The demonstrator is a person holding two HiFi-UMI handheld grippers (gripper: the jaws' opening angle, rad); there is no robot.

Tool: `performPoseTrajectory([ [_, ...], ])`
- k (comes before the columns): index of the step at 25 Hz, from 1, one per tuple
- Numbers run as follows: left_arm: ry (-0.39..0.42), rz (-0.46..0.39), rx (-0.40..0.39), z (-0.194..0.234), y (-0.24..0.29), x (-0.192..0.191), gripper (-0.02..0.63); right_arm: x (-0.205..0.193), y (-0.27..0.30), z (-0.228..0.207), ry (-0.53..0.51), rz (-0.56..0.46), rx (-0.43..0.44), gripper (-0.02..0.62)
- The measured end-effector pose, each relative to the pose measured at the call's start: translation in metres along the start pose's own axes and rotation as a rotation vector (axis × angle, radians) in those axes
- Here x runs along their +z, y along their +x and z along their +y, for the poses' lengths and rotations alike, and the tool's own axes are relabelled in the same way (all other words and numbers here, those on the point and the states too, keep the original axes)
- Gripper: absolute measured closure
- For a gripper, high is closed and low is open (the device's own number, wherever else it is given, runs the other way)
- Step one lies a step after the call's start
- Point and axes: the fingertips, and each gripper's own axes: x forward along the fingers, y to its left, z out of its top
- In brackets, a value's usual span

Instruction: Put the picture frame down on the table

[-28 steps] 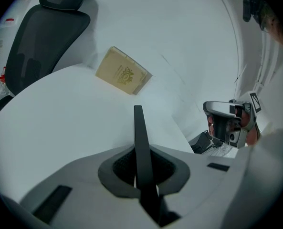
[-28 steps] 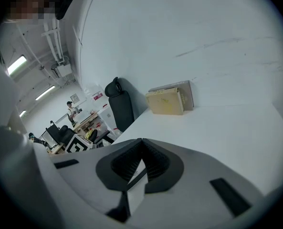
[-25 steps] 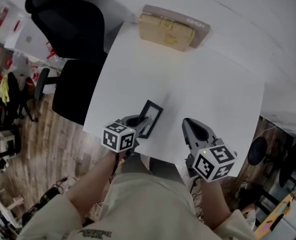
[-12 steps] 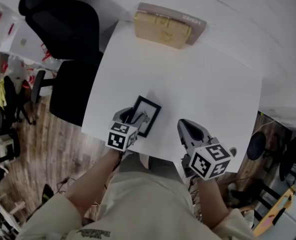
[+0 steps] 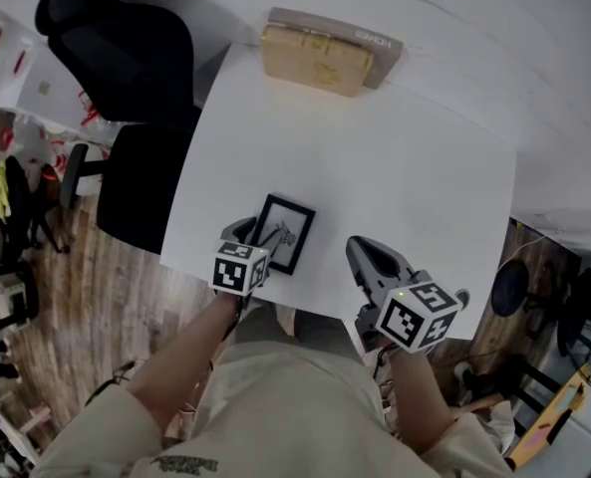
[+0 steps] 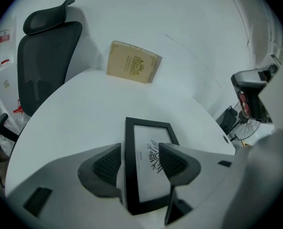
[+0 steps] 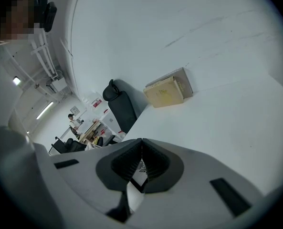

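Having just parted, left gripper straddles picture frame.

A white square worktop stands on a brown wood-plank floor, with a plain white wall rising behind it and a flat tan cardboard box at the wall's foot. A black mesh-backed office chair stands just beside the worktop's left edge. Farther off are more dark chairs, cluttered desks and a lit ceiling strip lamp.
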Motion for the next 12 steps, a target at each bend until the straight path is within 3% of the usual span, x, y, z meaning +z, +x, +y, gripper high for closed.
performPoseTrajectory([
  [5,0.013,-0.059,0.027,0.003,-0.016,0.016,0.365,0.010,-0.005,0.007,-0.023,-0.037,0.006,0.571],
  [12,0.105,-0.172,0.010,-0.007,-0.058,0.060,0.389,0.042,-0.020,0.027,-0.122,-0.130,-0.003,0.571],
])
